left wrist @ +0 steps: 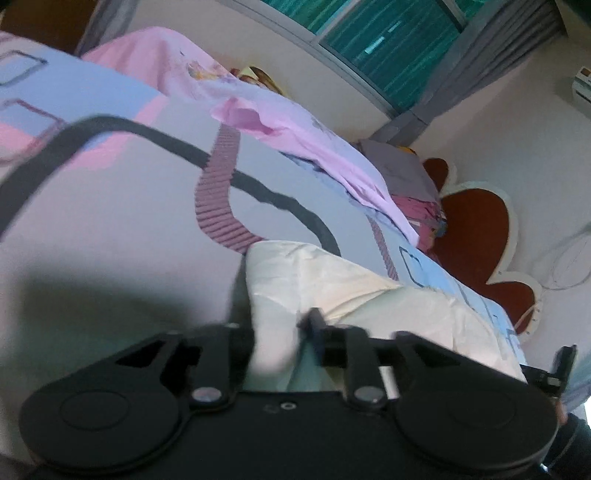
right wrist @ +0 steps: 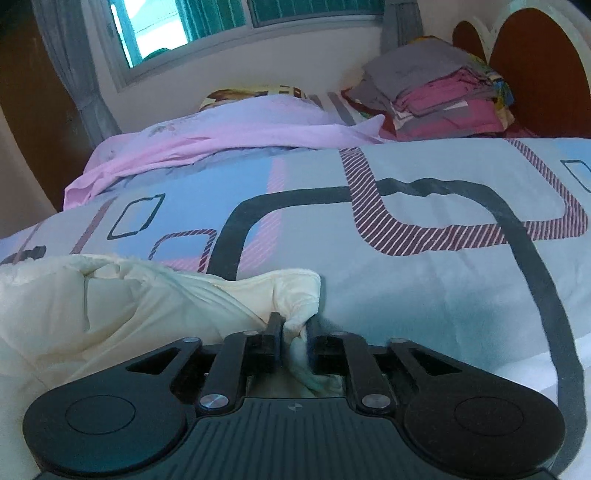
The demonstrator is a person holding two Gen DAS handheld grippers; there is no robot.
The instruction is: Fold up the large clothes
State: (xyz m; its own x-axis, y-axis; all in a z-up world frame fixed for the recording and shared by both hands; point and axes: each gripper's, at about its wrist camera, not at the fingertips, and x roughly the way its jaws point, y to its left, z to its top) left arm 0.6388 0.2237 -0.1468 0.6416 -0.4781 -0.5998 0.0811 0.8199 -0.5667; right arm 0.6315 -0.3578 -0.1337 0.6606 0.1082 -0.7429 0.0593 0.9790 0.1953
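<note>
Daylight is coming through a teal-shuttered window (right wrist: 221, 22) behind a bed (right wrist: 424, 280) covered by a pale sheet printed with grey loops and striped maroon bands. Cream-coloured large garment (right wrist: 122, 295), soft and crumpled, is lying on the near part of the bed, bunched to the left in the right wrist view. A pink cloth (right wrist: 207, 147) is sprawling along the far edge; a stack of folded grey and magenta clothes (right wrist: 436, 92) is sitting by the red headboard (right wrist: 535, 74).

Right tool (right wrist: 292, 332) is clenching a corner of the cream garment, fabric wadding between the jaws. Left tool (left wrist: 280, 332) is sitting over the garment's other end (left wrist: 332, 288); jaws are standing partly apart and blurred, so I cannot tell whether cloth is actually pinched.

Risks, as judged: the right pinch is catching only a small wad, so a pull could be slipping it free; if the left is not gripping, the garment would be dragging lopsided and bunching rather than spreading.

Hidden: the garment's full shape, sleeves and hem are not readable; its near edge is running under both tools.
</note>
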